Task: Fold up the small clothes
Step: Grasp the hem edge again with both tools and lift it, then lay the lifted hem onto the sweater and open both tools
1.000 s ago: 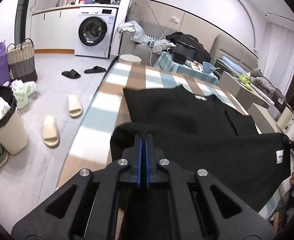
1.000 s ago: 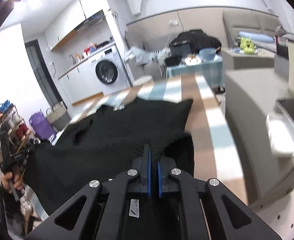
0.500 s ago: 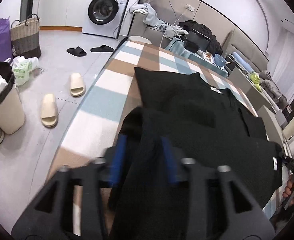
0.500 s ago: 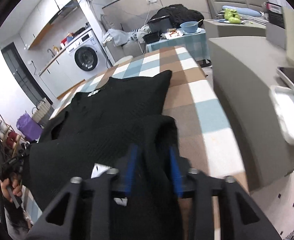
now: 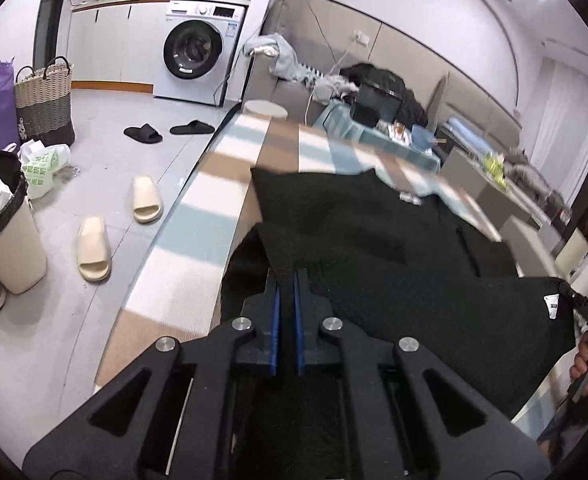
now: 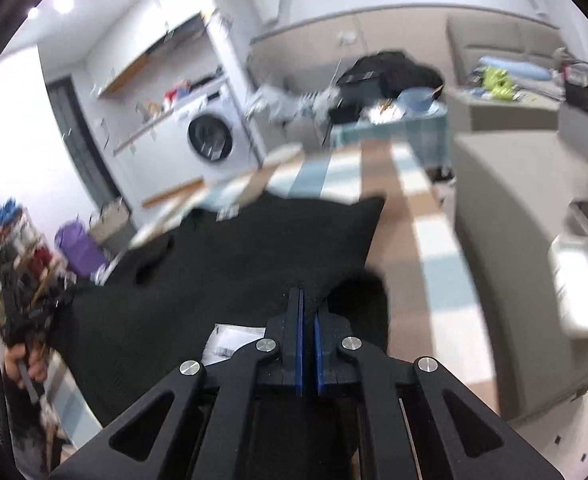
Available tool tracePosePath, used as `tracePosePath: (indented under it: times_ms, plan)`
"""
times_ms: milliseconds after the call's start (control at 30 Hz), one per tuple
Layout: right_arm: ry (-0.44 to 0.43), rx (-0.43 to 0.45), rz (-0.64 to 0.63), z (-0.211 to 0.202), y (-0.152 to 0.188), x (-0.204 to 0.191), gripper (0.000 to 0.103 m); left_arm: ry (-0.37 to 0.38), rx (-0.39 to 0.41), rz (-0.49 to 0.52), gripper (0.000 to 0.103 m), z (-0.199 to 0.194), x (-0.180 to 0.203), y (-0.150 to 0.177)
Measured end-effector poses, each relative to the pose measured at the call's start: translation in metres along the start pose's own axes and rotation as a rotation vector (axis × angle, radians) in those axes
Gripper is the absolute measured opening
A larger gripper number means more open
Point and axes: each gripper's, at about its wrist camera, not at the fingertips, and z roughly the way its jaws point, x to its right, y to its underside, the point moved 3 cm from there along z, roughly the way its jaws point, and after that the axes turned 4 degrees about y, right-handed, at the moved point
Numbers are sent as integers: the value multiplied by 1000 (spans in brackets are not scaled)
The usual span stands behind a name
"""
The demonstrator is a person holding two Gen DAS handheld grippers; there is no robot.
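Observation:
A black knitted garment [image 5: 373, 248] lies spread on the checked table [image 5: 198, 208], its near part lifted and folded over toward the far side. My left gripper [image 5: 286, 280] is shut on the garment's near-left edge. The right gripper [image 5: 585, 308], held in a hand, shows at the far right of the left wrist view where the fabric ends, near a white label [image 5: 551, 306]. In the right wrist view my right gripper [image 6: 305, 300] is shut on the garment [image 6: 234, 260] at its near-right edge, beside another white label [image 6: 230, 340]. The left gripper [image 6: 34, 308] shows blurred at far left.
Left of the table the floor holds cream slippers [image 5: 94, 248], black slippers [image 5: 144, 134], a bin [image 5: 4, 240] and a woven basket [image 5: 44, 100]. A washing machine [image 5: 198, 48] stands behind. A grey cabinet [image 6: 505, 216] and white tray [image 6: 581, 280] flank the table's right side.
Half a second ago both grippers' jaws stood apart around the black fabric; now both are closed on it again. The fabric's lifted edge sits stretched between them.

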Motion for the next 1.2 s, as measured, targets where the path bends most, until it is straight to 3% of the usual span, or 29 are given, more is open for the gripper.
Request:
tracePosePath:
  times_ms: [133,267,367,400,433,500,700,867,1000,1067,1133,1200]
  plan:
    - [68,-26,9,18,-8,5,4,-41,-40,2,3,24,-1,-9]
    - [142,-142,38,48,1,14,7,-57,-111,-35,6,47,-6,-7]
    - [114,-175,113,42,8,30,22,-58,-137,-81,25,44,-15,0]
    - [101,-179,130,38,10,34,33,-73,-136,-91,39,41,-19,3]
    - [90,-179,141,29,14,38,38,-83,-132,-96,49,38,-22,5]
    - [69,-167,147,14,23,43,48,-89,-112,-105,53,25,-28,11]
    - [-13,-190,175,-13,54,48,55,-49,-130,-112,60,5,-29,32]
    - [-100,-203,181,-15,66,36,55,-21,-171,-78,60,1,-18,49]
    - [-201,-183,183,-22,65,23,55,11,-152,-62,58,-3,-9,52]
    - [-188,-180,175,-23,65,21,55,0,-130,-18,43,-9,-2,52]
    - [-159,-193,168,-21,66,20,55,-20,-109,15,18,-14,4,51]
    - [-155,-198,178,-19,69,20,54,-9,-95,9,11,-19,3,47]
